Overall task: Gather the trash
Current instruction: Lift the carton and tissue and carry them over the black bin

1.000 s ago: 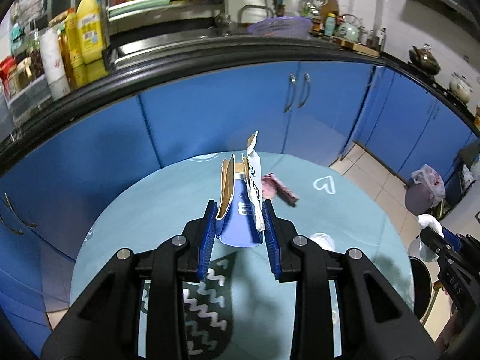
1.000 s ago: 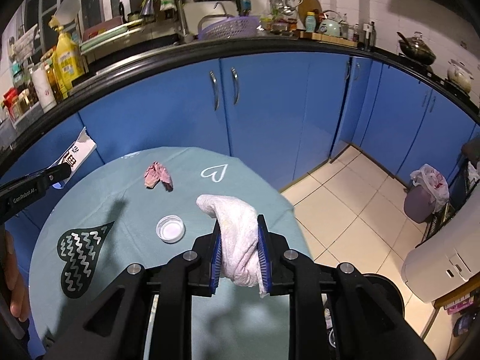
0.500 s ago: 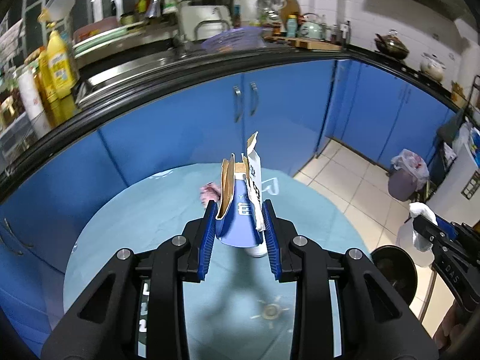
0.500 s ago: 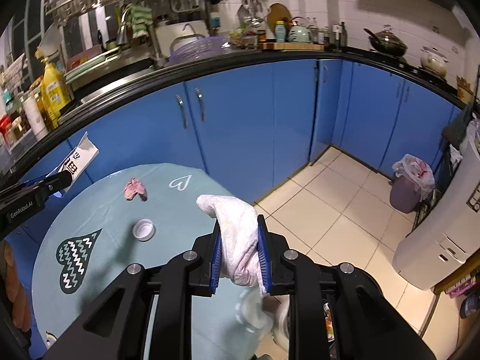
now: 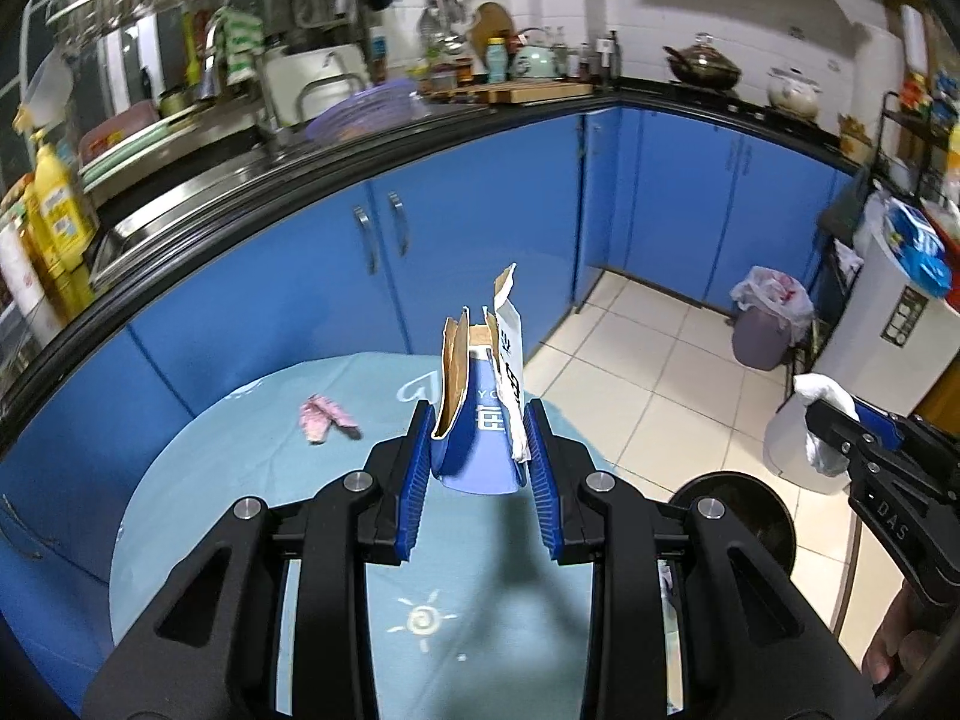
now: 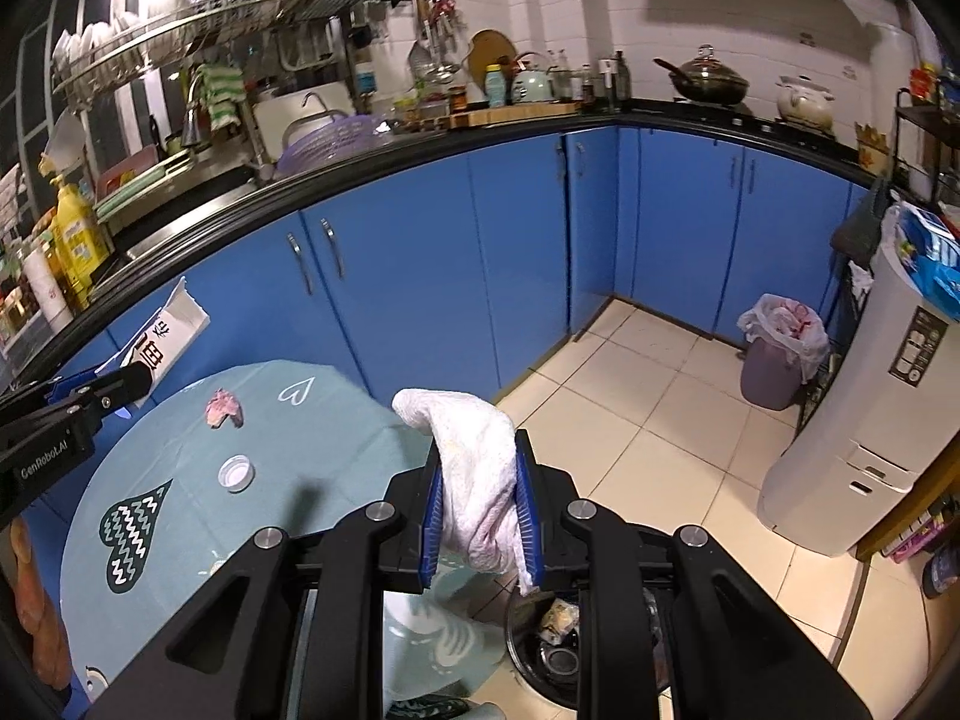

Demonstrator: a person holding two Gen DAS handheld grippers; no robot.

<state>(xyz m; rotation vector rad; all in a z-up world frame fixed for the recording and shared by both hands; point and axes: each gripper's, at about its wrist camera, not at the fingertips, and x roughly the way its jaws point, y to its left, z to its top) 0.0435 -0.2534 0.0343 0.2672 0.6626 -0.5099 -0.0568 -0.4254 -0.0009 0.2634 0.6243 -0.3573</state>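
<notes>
Home kitchen: blue cabinets, sink w/ tap, wok on stove, dish rack.

- The left wrist view looks forward along the left hand-held gripper, from above the round surface with the pale teal cloth, facing the curved run of blue kitchen cabinets.
- The right wrist view looks along the right hand-held gripper, from above that surface's edge, with the black round floor bin close below.
- Both views share the pink crumpled scrap, the cabinets, the grey bin with the white bag and the white appliance.
- Each view catches the other hand-held gripper at its side edge: right one, left one.
</notes>
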